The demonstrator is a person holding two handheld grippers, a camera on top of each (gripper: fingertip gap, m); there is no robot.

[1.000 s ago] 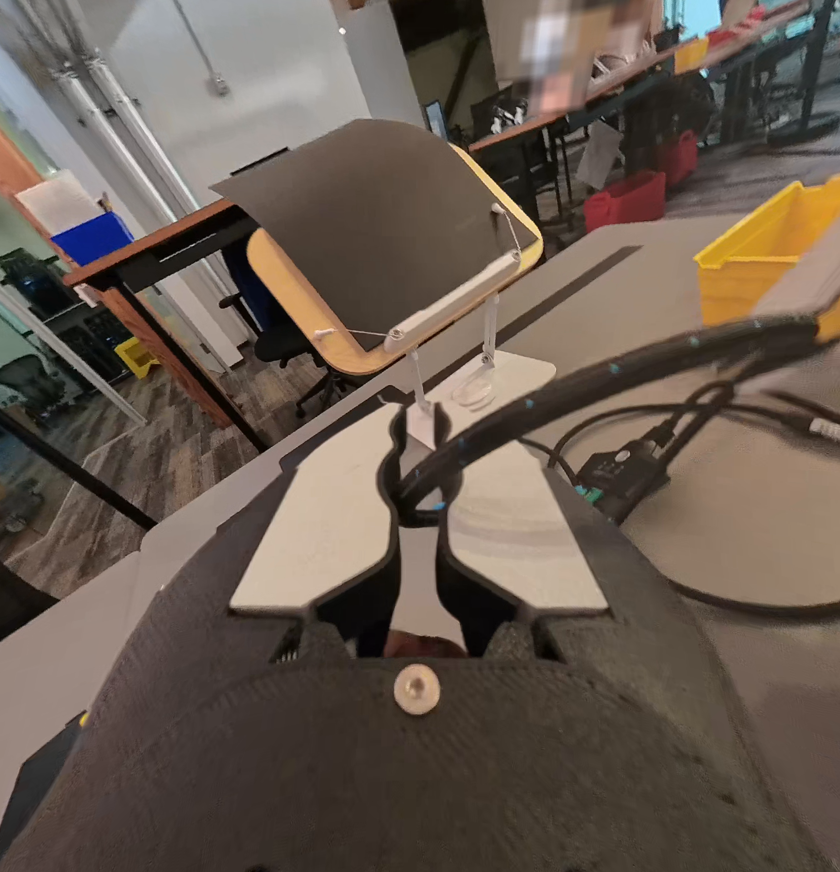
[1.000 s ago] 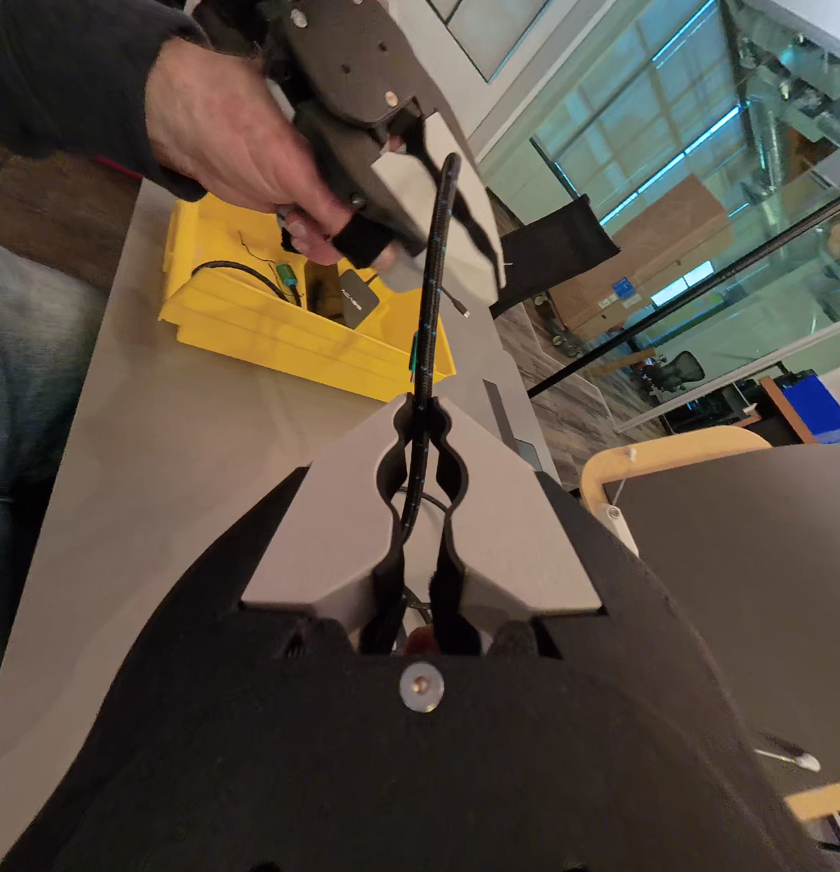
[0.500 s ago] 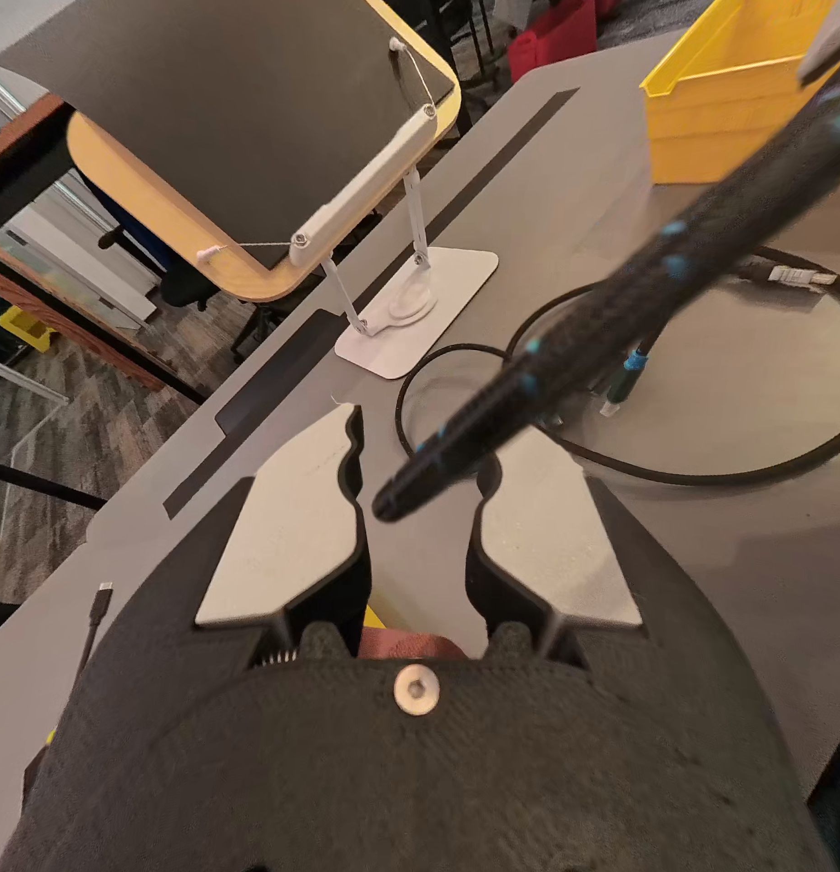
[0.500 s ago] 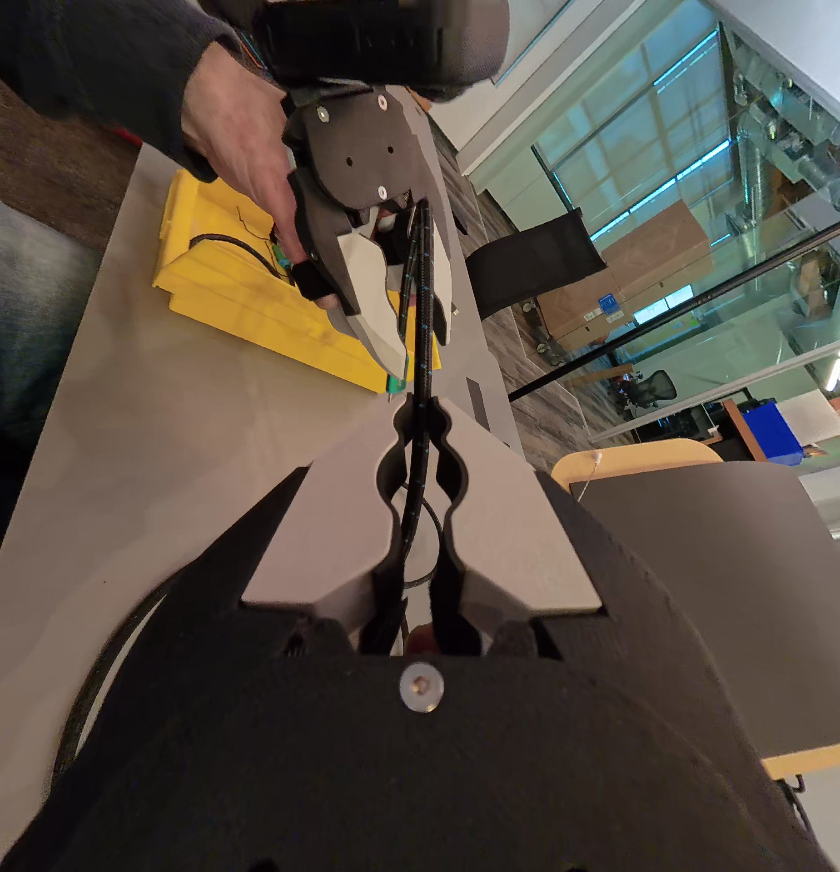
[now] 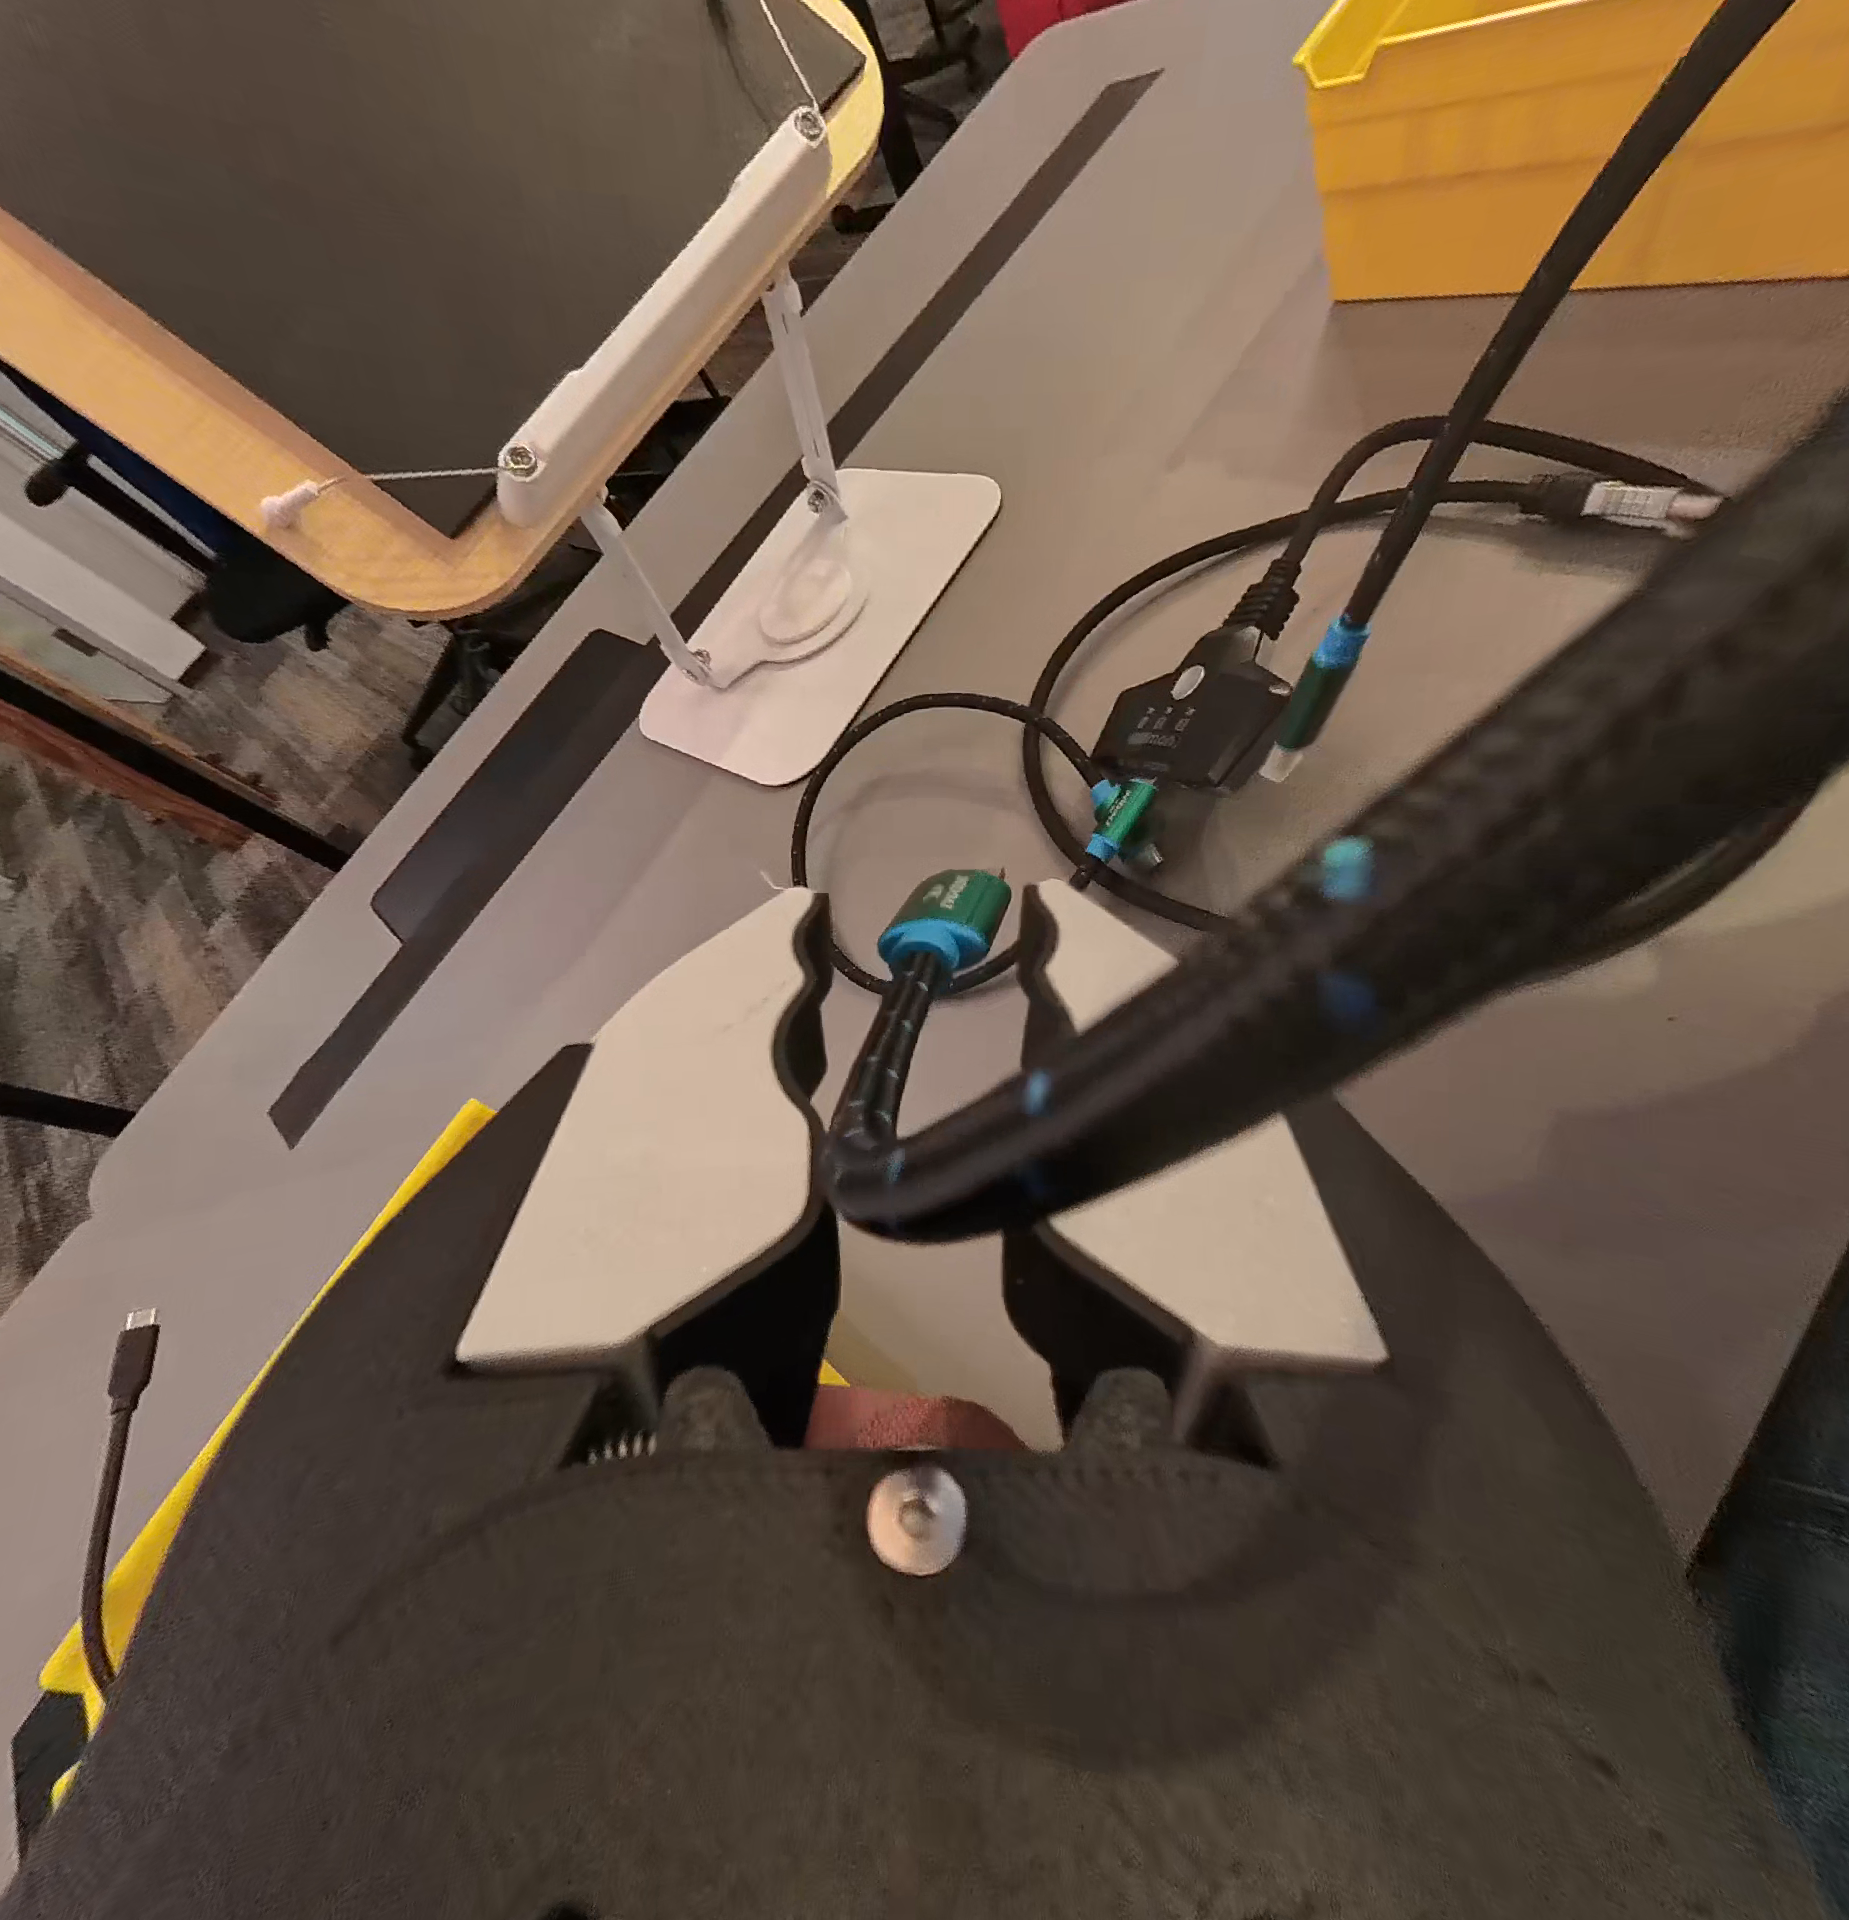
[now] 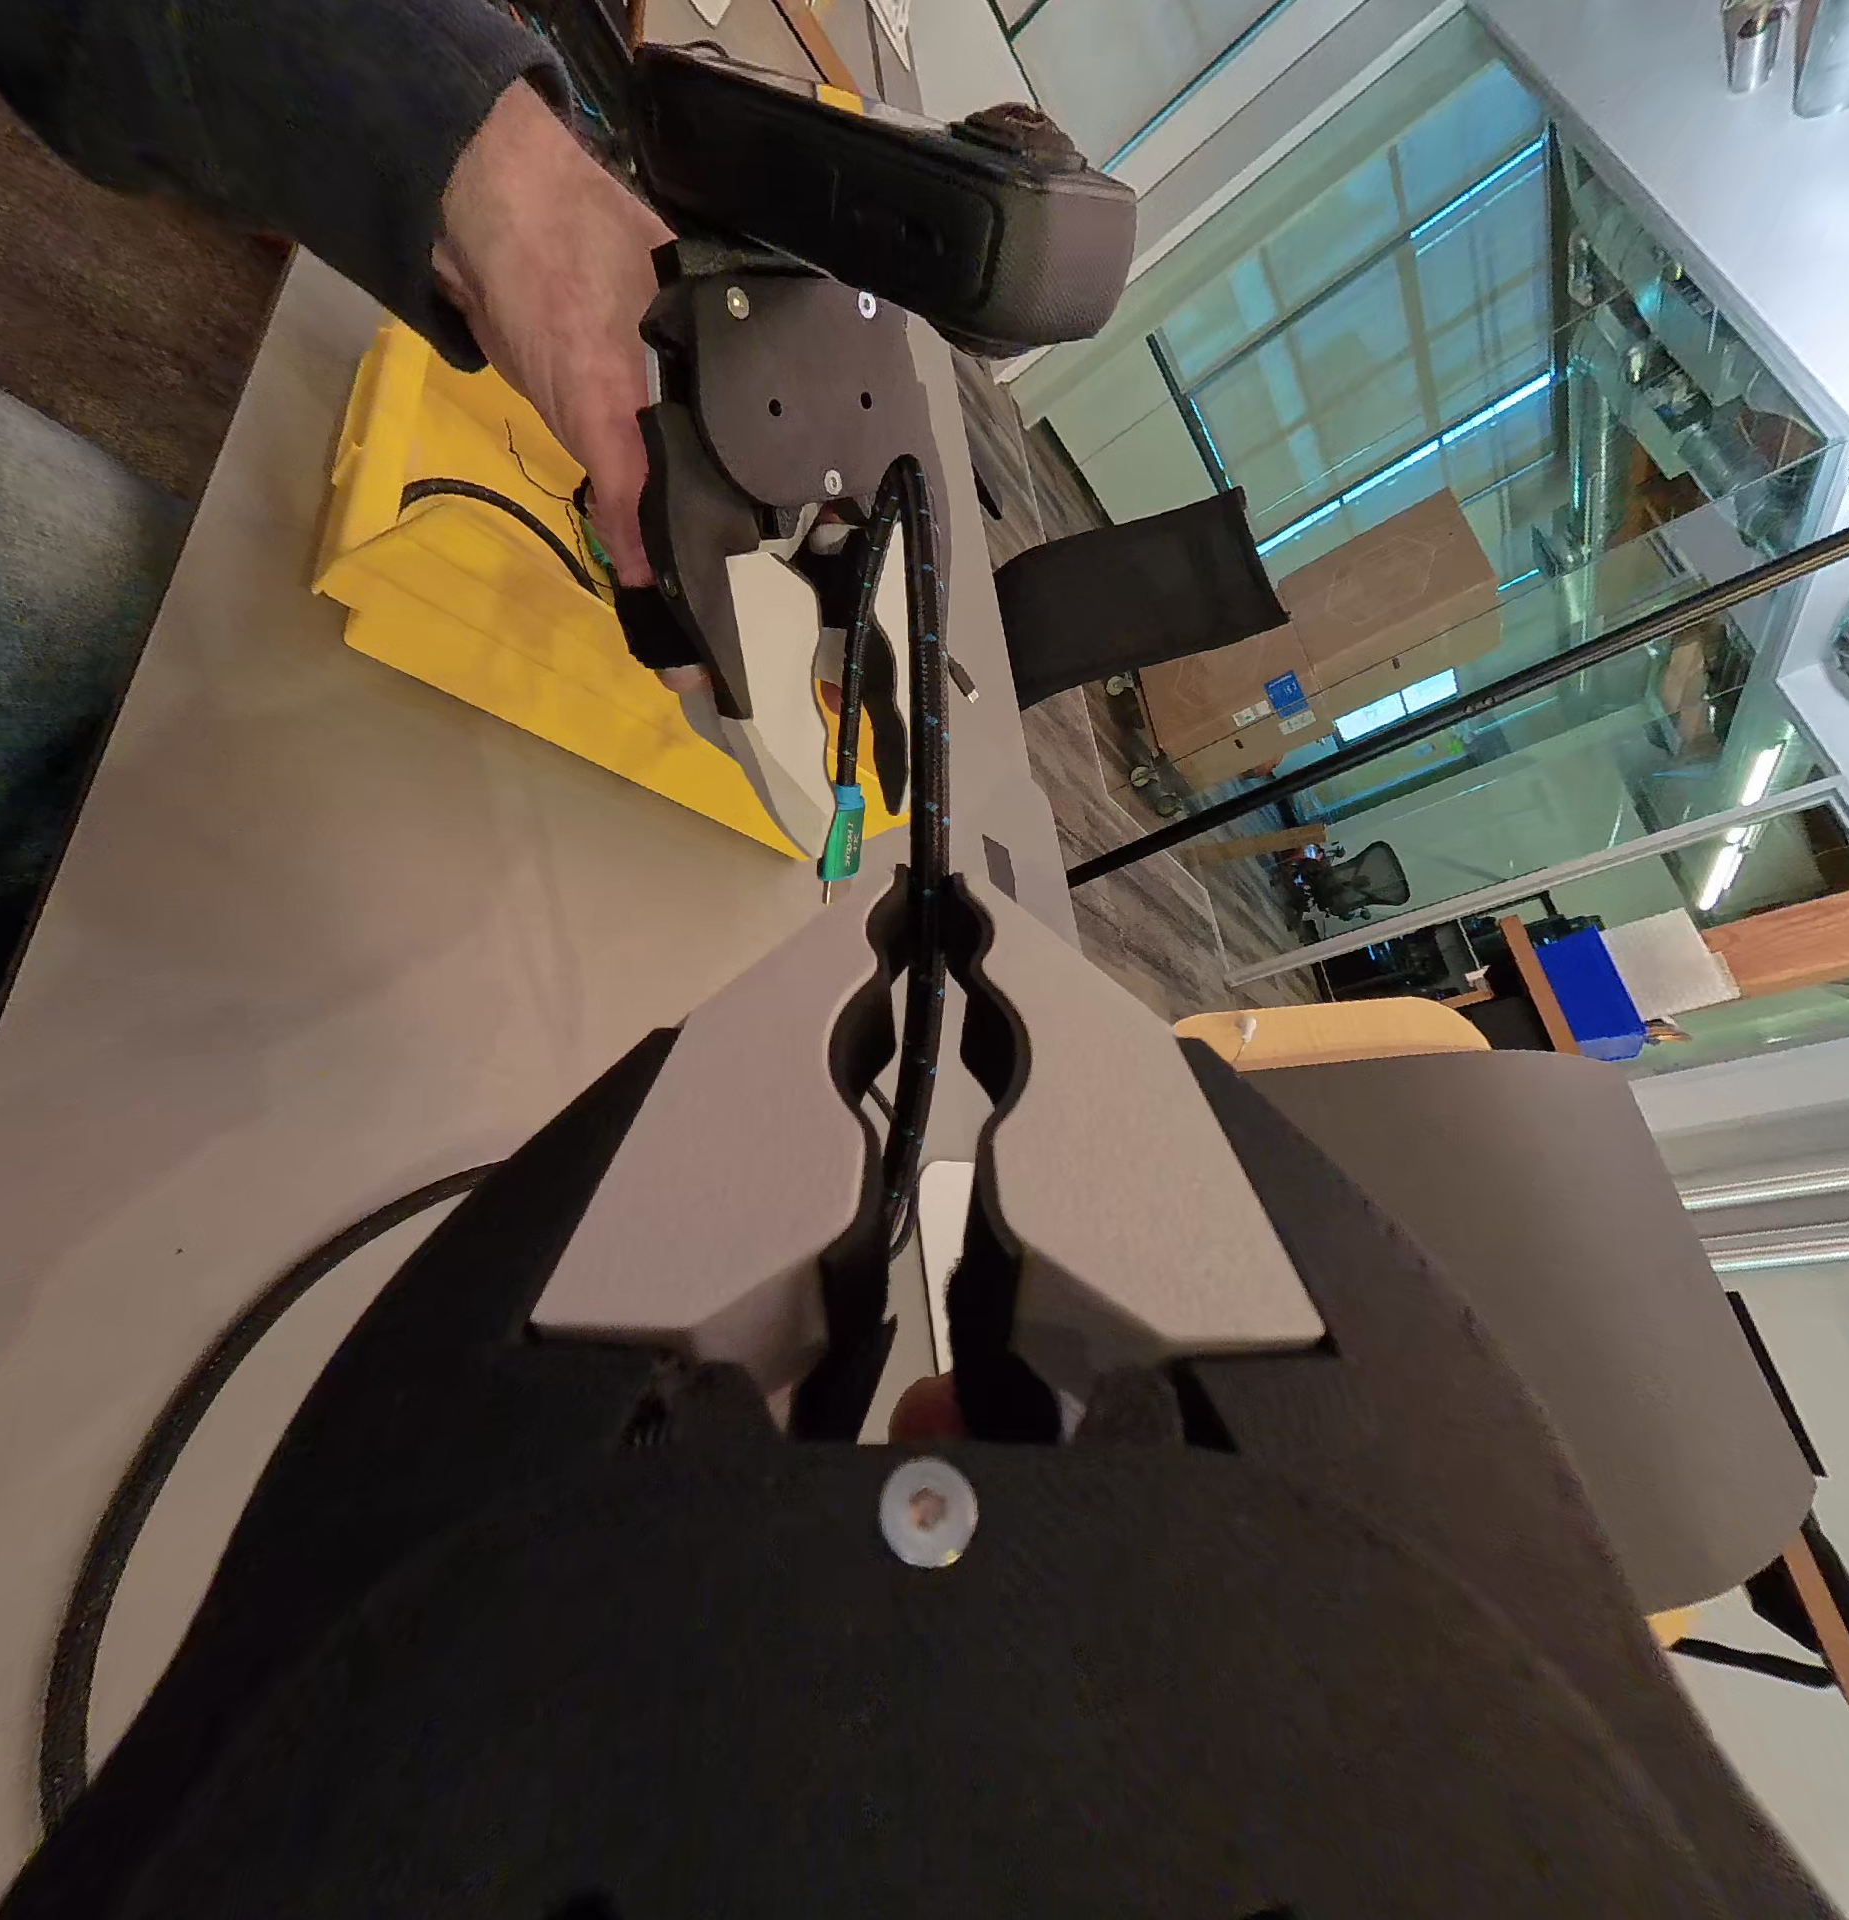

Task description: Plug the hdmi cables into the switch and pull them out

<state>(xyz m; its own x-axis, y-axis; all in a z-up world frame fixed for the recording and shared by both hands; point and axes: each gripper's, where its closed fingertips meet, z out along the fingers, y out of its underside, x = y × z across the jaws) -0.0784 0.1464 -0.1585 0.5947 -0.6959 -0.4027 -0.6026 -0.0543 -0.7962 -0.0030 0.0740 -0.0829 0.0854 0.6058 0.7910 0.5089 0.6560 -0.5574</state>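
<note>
Grey table point(image 5: 1159, 312) carries everything, w/ a yellow bin point(image 5: 1585, 156) at the far right edge and a white stand point(image 5: 826, 634) holding a tilted black board point(image 5: 359, 208) on the far left. Left gripper point(image 5: 925, 940) sits above the table, jaws apart, not clamped; a braided black hdmi cable point(image 5: 1419, 966) loops back btwn its fingers and the green plug point(image 5: 946, 909) w/ blue collar pokes out at the tips, hanging free above the table. Right gripper point(image 6: 925, 914) is closed on the same braided cable, pinched at the tips, cable running up to the left gripper. The small black switch point(image 5: 1190, 727) lies on the table beyond the left gripper, one green plug point(image 5: 1122, 816) at its near side, another point(image 5: 1315, 696) just beside its right edge; can't tell if either is seated.
</note>
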